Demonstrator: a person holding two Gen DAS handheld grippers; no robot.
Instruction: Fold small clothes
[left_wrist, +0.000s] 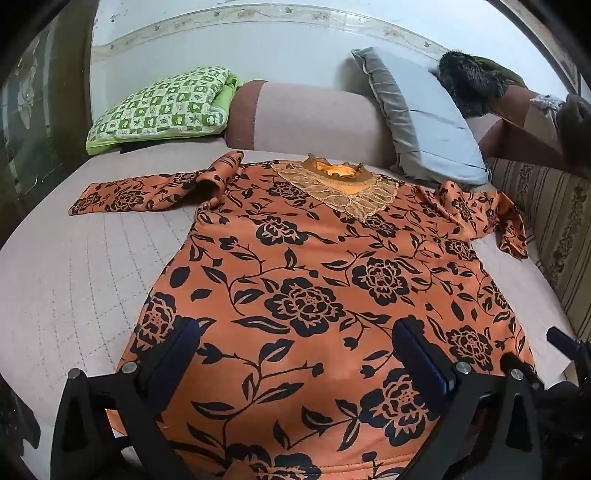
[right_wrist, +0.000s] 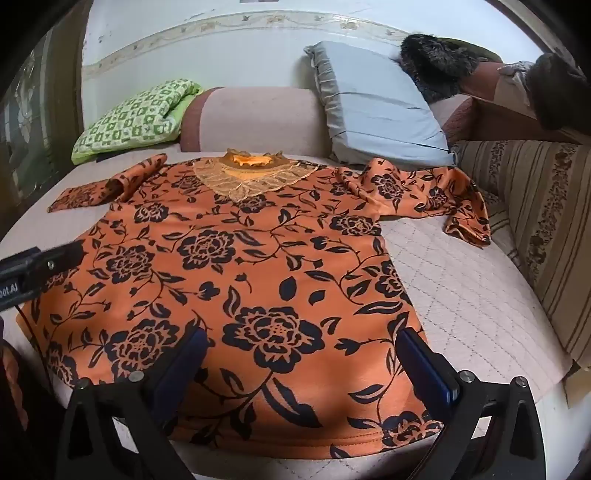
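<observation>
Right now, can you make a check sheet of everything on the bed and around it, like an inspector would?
Surface: quilted pale bed cover, bare at both sides of the garment.
Job's things: orange floral top spread flat, front up, lace collar at the far end; left sleeve bent, right sleeve crumpled.
Clutter: green checked pillow, grey pillow, dark furry item behind it.
Grippers: left gripper and right gripper both open above the hem end, holding nothing.
Cables: thin dark cord near the top's left edge.
Surroundings: pale wall with patterned border, striped sofa cushion on the right.
</observation>
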